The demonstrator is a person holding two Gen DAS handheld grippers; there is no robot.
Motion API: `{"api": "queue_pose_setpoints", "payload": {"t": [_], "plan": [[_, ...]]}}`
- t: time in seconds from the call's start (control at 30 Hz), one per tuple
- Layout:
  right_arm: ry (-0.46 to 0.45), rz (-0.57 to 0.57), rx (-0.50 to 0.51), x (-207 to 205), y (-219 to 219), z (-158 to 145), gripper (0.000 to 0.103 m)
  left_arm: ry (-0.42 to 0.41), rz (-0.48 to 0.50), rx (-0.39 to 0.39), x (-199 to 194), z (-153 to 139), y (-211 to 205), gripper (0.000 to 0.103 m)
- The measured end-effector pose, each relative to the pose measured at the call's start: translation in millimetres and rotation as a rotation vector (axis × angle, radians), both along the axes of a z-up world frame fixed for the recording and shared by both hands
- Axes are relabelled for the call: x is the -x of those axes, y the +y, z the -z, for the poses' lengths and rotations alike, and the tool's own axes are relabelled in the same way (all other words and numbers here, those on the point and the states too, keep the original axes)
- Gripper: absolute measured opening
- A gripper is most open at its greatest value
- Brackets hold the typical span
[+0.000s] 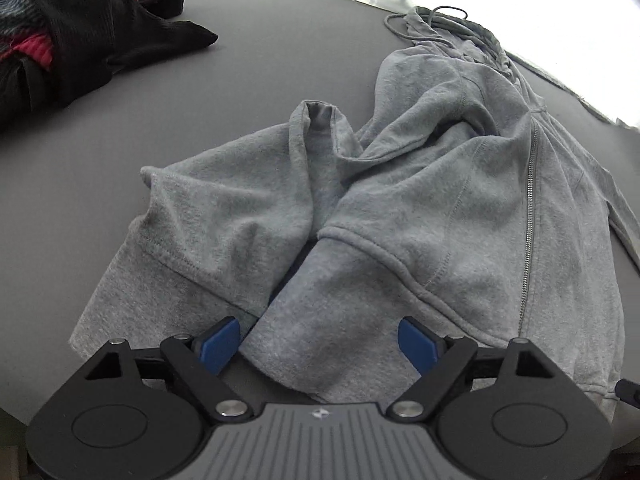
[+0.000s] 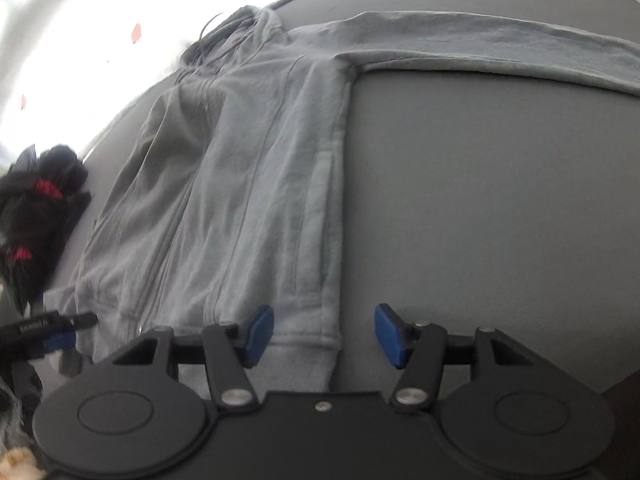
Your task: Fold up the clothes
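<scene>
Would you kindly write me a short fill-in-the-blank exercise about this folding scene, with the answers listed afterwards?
1. The grey zip-up hoodie lies on a table whose colour is ____.
2. The left gripper and the right gripper both have their jaws ____.
3. In the right wrist view, one sleeve stretches out to the ____ of the hoodie's body.
4. The pile of dark clothes shows patches of ____ fabric among the black.

Answers: grey; open; right; red
</scene>
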State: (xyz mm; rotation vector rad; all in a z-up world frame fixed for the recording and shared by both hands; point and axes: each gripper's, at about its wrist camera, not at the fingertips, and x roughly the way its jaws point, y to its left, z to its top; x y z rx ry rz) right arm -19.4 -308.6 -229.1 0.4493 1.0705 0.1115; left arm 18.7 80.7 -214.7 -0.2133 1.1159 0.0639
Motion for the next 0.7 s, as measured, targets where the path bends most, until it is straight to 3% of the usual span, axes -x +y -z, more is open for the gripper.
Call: {"api": "queue_pose_setpoints", "payload": {"t": [0.03,0.13,0.17,0.2,0.23,0.37,0.47,0.6,0.7], "plan": [[-0.004,-0.040,0.045,0.0,8.8,-1.8,0.055,-0.014,0.025,0.003,0.4,1.3,-3.2,0.077],[-0.028,-0.165,0.197,0.0,38.5,-8.7,0.025,-0.046,0.078,-0.009,1.1,2.4,-14.6,0.055],[-0.035,-0.179,0.229,-0.3,44.6,-10.6,0.020,-0.051,0.089,-0.020,1.1,1.7,-18.6,0.044],[-0.043,-0.192,0.259,-0.5,50.5,-12.4,0.015,-0.056,0.100,-0.031,1.0,0.9,-22.5,0.022],[-0.045,-0.191,0.274,-1.0,52.0,-14.3,0.013,-0.060,0.110,-0.042,1.3,-0.3,-26.2,0.007],[-0.068,-0.145,0.320,13.1,27.2,-41.1,0.012,-0.058,0.157,0.030,17.7,-24.4,-27.7,0.006],[-0.064,-0.074,0.346,20.9,-4.3,-59.1,0.011,-0.023,0.249,0.123,39.7,-34.6,-43.8,0.006],[0.018,-0.073,0.343,13.2,-27.9,-45.3,0.014,0.093,0.363,0.029,48.2,-13.7,-81.6,0.010],[0.047,-0.071,0.381,3.8,-24.6,-39.2,0.020,0.079,0.318,0.012,46.0,-19.1,-80.8,0.020]]}}
